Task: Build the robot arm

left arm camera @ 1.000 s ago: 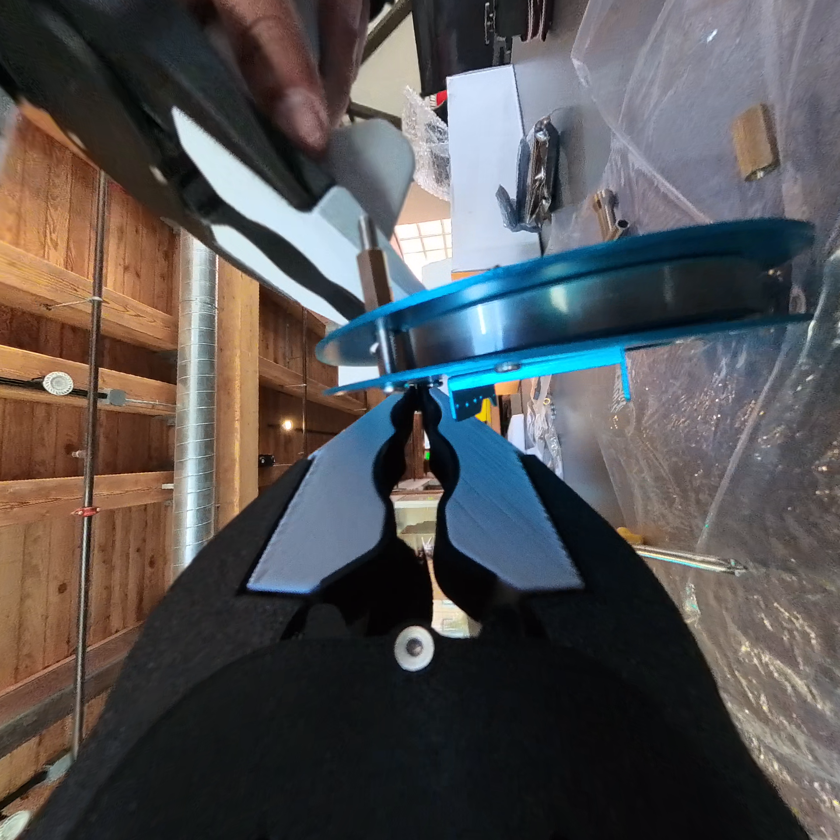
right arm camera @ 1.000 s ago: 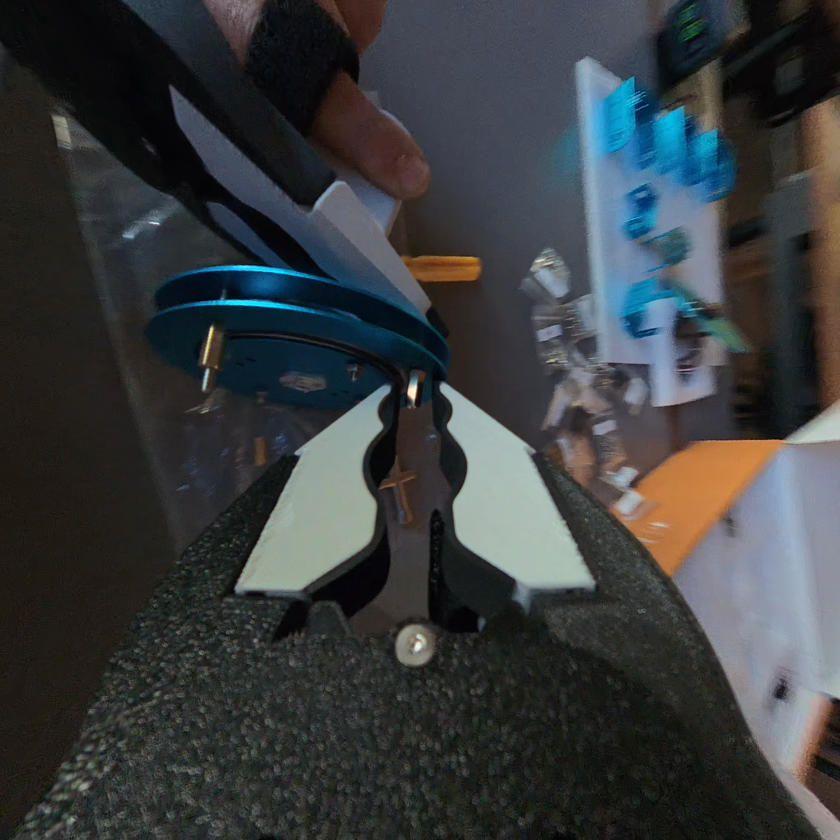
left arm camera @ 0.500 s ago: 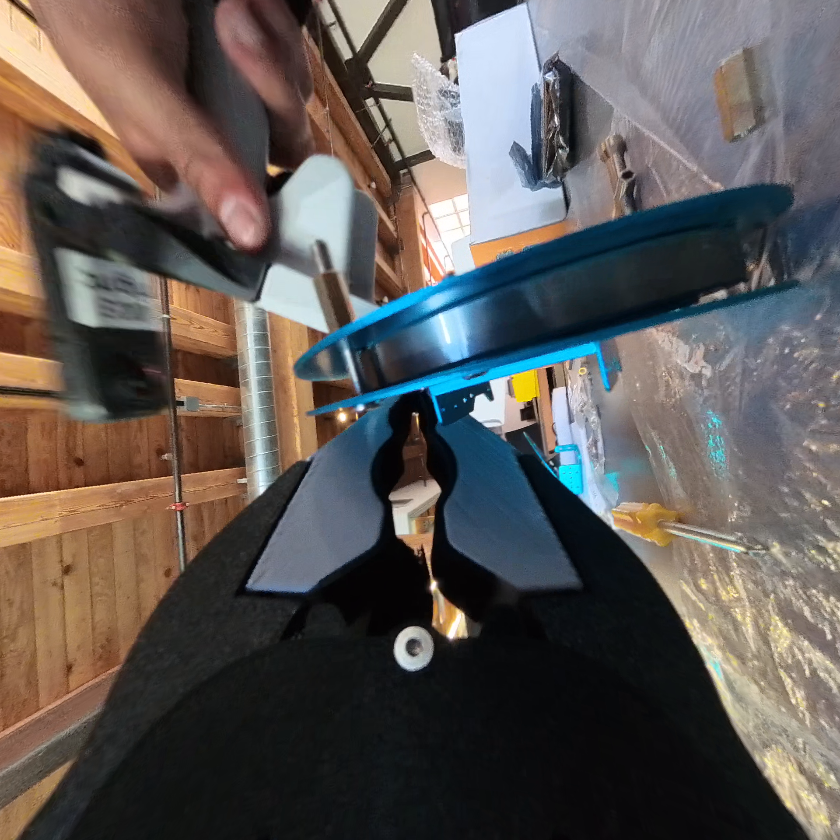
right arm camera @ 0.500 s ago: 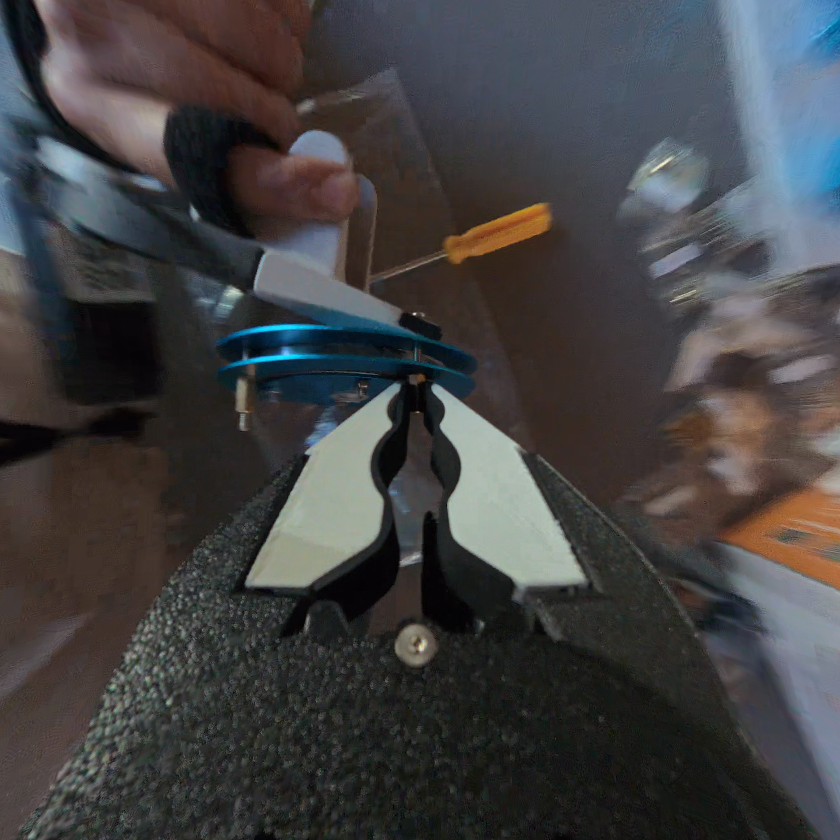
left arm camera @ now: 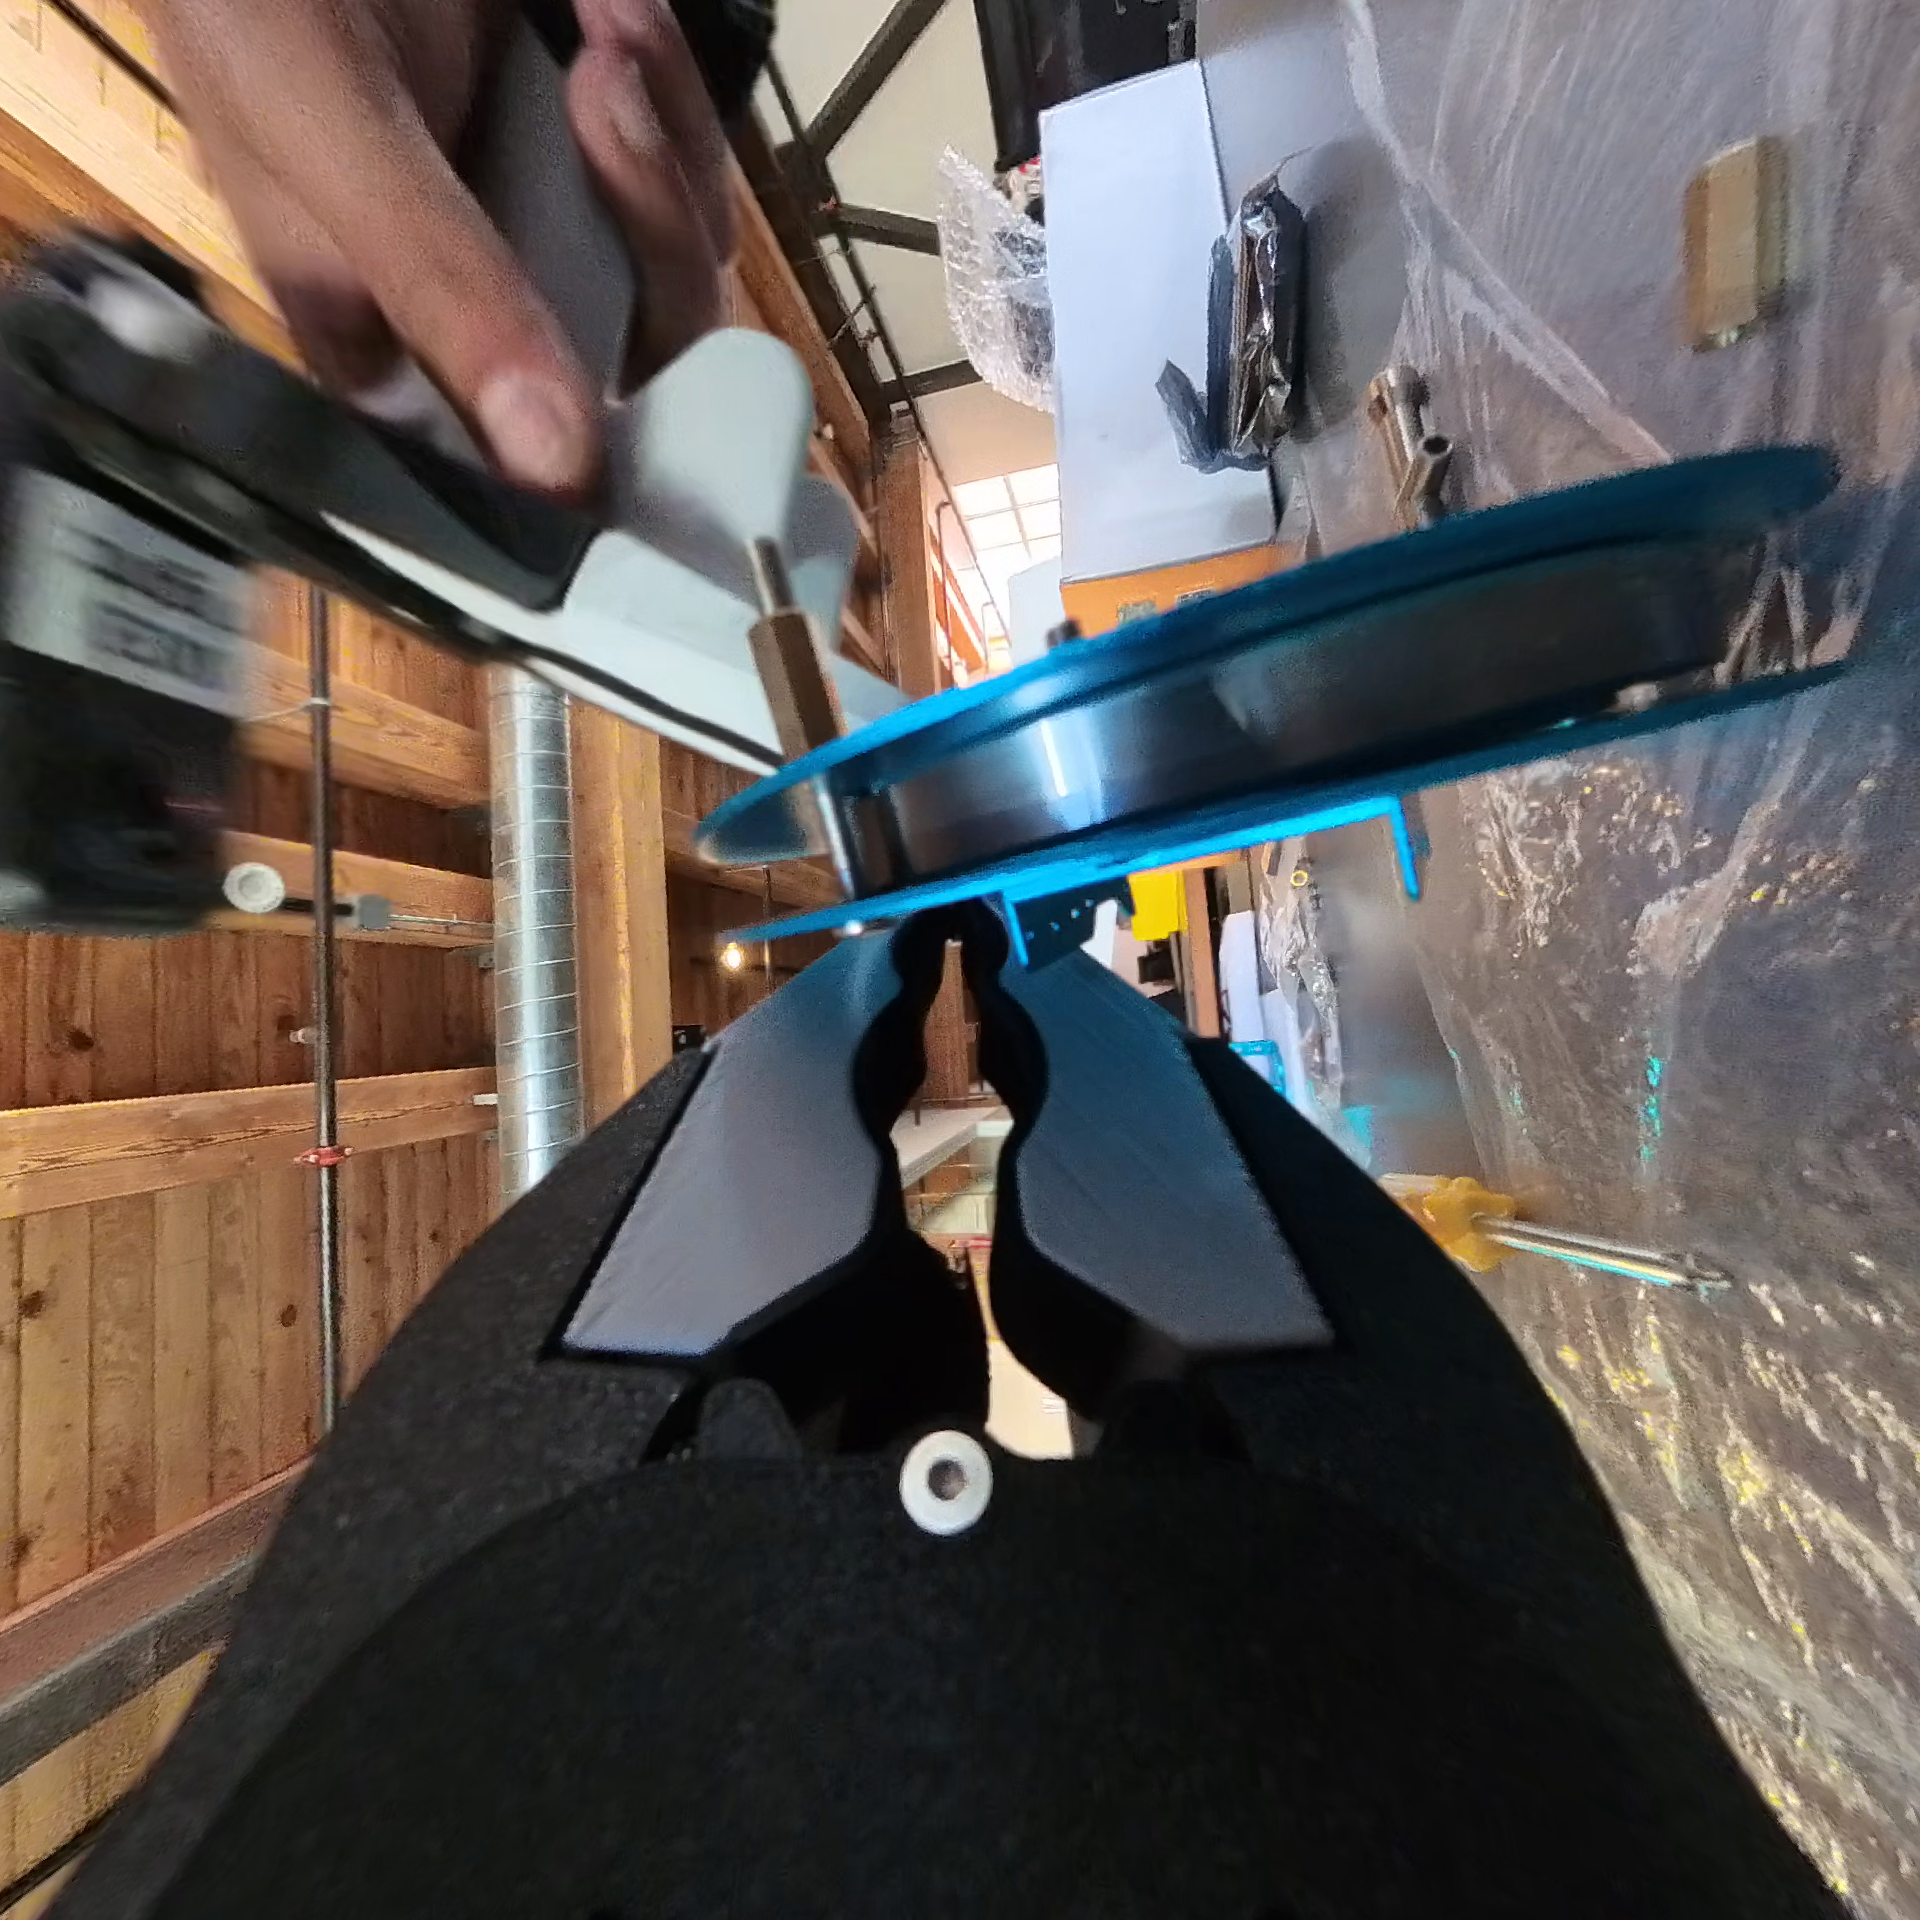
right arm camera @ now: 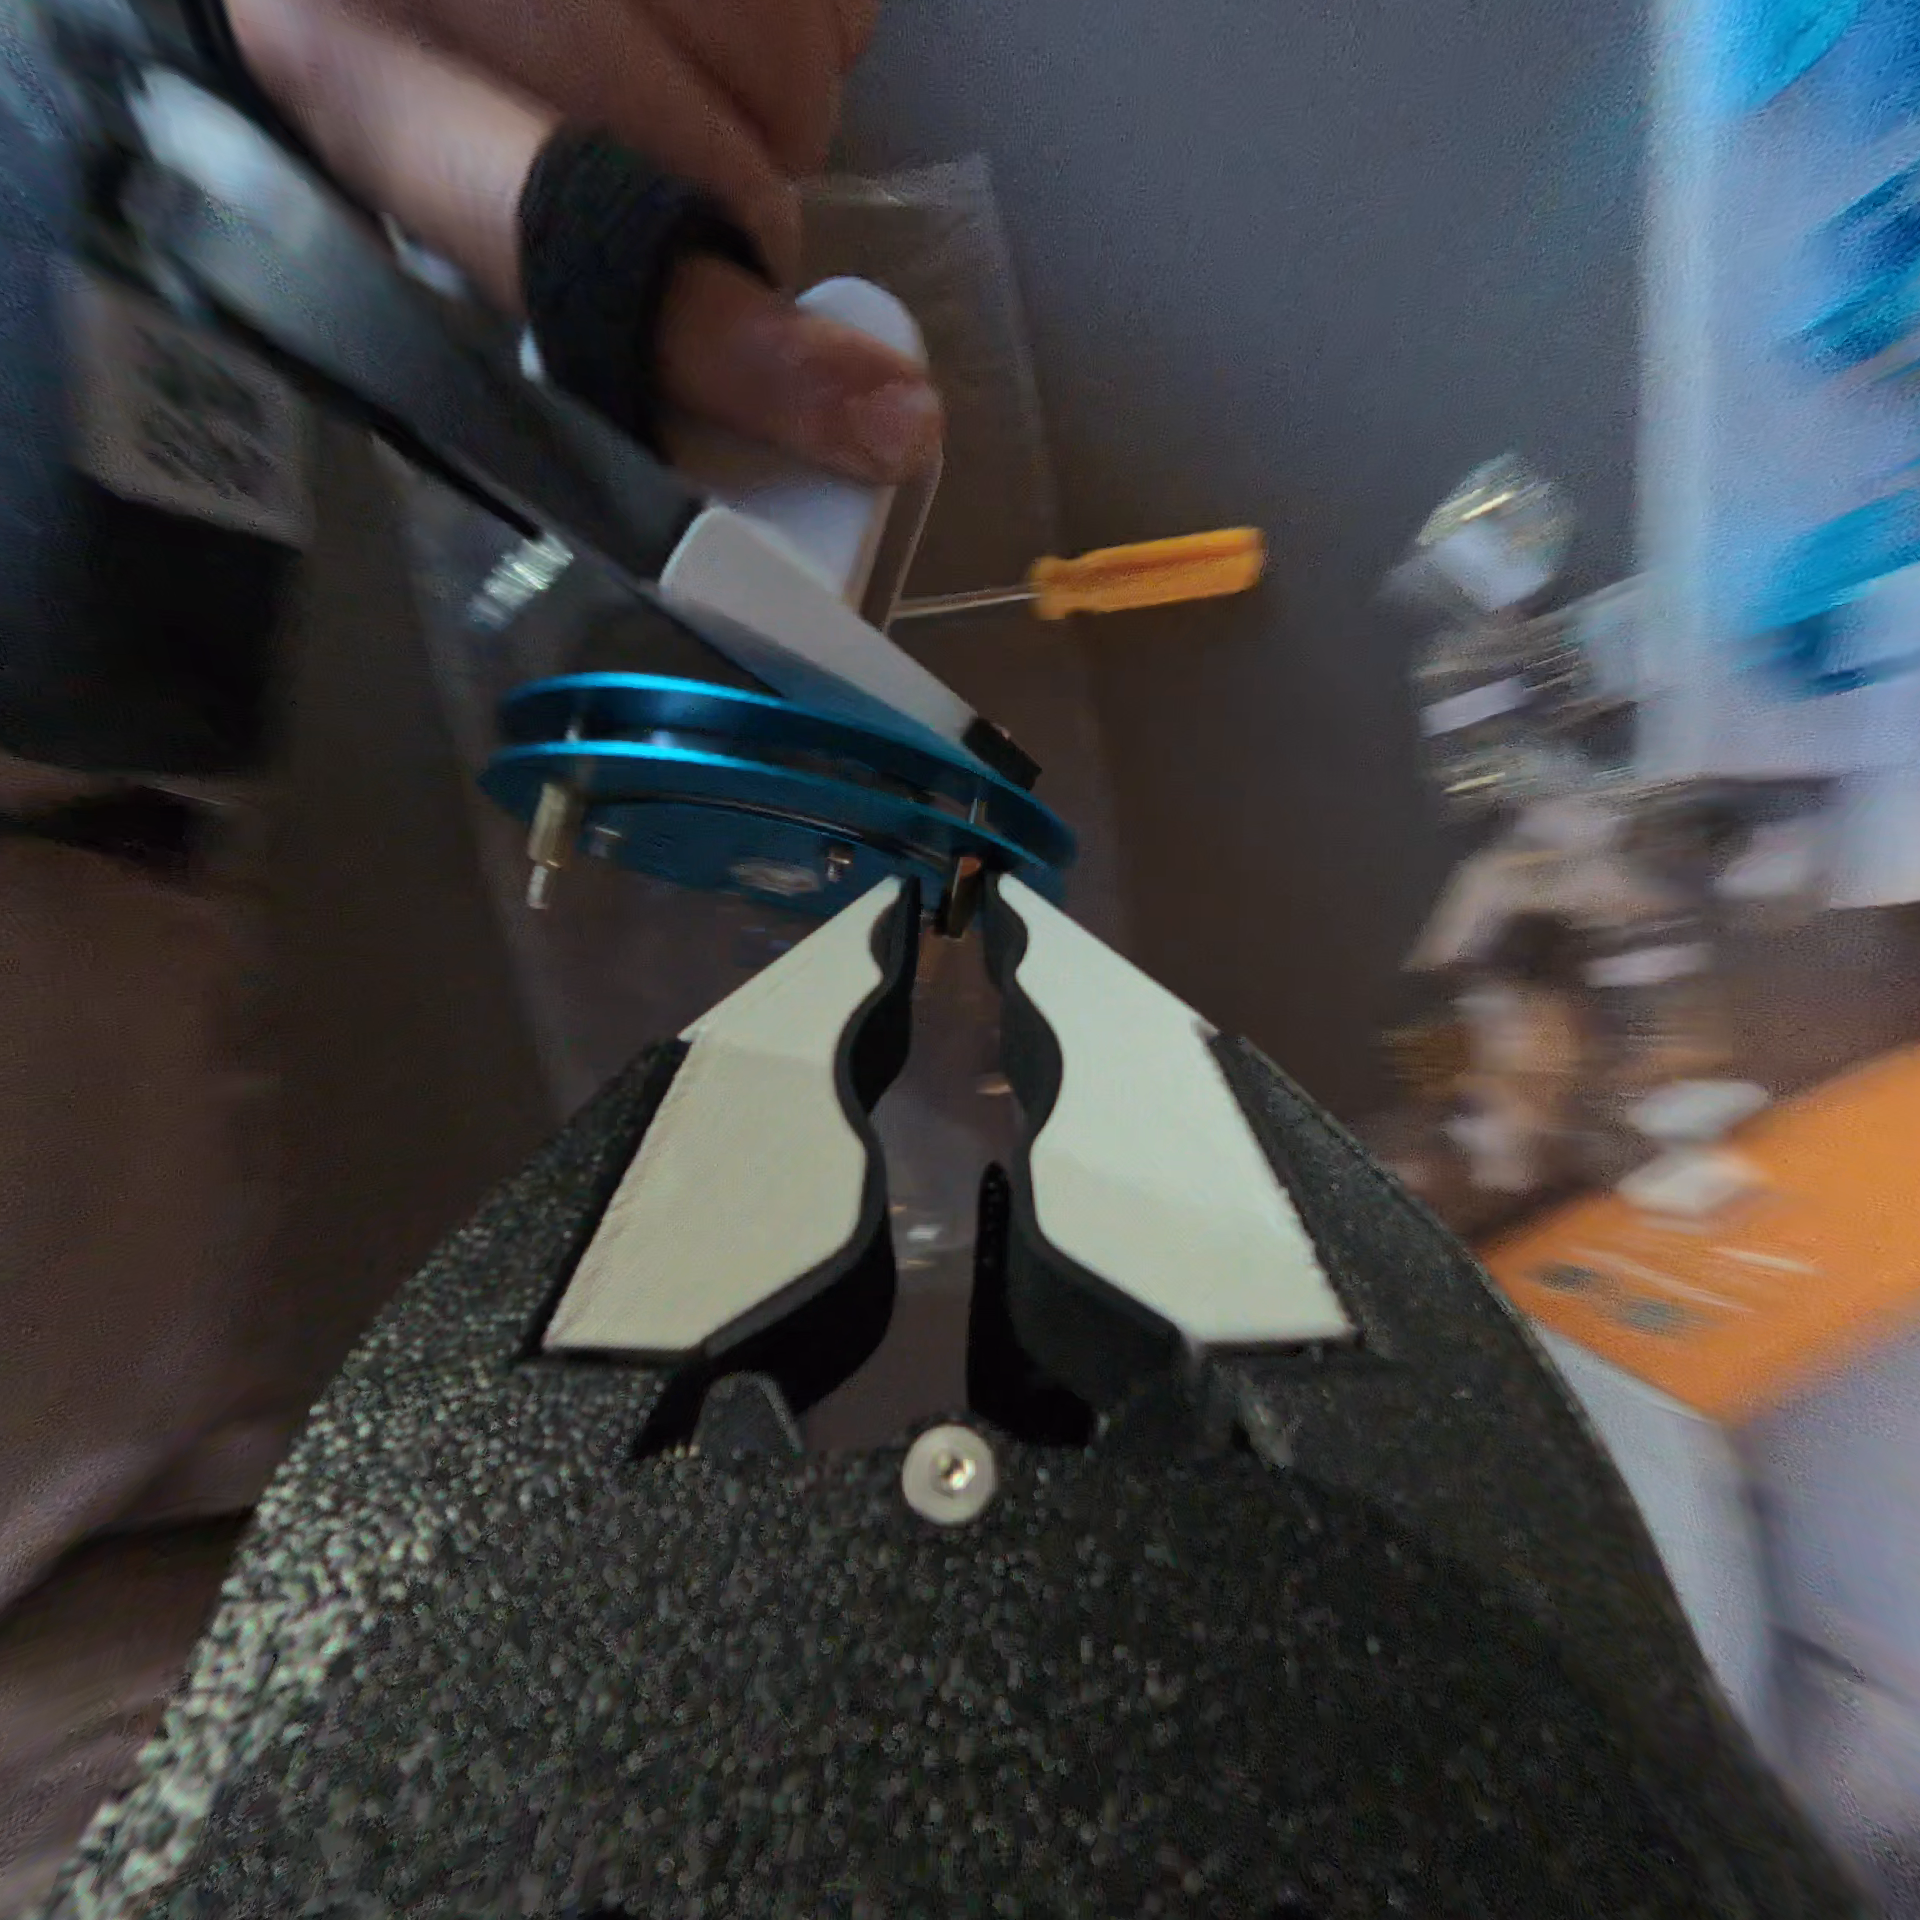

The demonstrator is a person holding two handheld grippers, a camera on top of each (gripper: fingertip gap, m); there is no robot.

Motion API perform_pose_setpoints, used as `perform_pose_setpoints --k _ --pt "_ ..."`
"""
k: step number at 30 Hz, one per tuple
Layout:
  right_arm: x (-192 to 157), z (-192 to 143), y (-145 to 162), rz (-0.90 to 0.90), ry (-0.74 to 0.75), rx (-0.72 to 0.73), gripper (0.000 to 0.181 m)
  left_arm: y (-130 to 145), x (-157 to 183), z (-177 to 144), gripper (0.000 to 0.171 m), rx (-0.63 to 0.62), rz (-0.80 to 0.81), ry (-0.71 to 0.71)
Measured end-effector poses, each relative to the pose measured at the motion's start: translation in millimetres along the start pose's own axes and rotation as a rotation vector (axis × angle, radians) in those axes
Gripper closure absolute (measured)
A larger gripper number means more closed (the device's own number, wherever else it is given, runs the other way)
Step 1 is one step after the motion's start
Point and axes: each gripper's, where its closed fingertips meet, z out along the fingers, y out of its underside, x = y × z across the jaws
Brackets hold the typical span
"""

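Both claws (left arm camera: 948,928) (right arm camera: 948,902) on blue disc assembly (left arm camera: 1299,717)

A yellow screwdriver (left arm camera: 1455,1226) is lying at the right of the left view, on a clear plastic sheet (left arm camera: 1714,1039) that is covering the right side. A small brass block (left arm camera: 1730,255) is sitting at the upper right. A white box (left arm camera: 1132,343) is standing at the top, with a black bag (left arm camera: 1262,312) leaning beside it. A wooden wall (left arm camera: 156,1143) and a shiny pipe (left arm camera: 532,935) are filling the left. In the blurry right view, what may be an orange box (right arm camera: 1662,1247) is showing at the right.
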Motion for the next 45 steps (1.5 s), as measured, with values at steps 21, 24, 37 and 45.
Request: perform_pose_setpoints --k 21,24,37,45 --pt "-11 3 -3 0.494 -0.635 0.149 0.164 3 6 1 0.171 -0.007 0.034 0.000" --pt "-10 5 4 0.143 -0.203 0.043 0.155 0 4 1 0.171 0.001 0.028 -0.006" --pt "-17 -5 -8 0.887 -1.056 -0.003 0.178 1 1 0 0.171 0.003 0.058 -0.048" --pt "-13 -2 -5 0.550 -0.624 0.173 0.165 1 -2 0 0.171 0.013 0.030 -0.044"
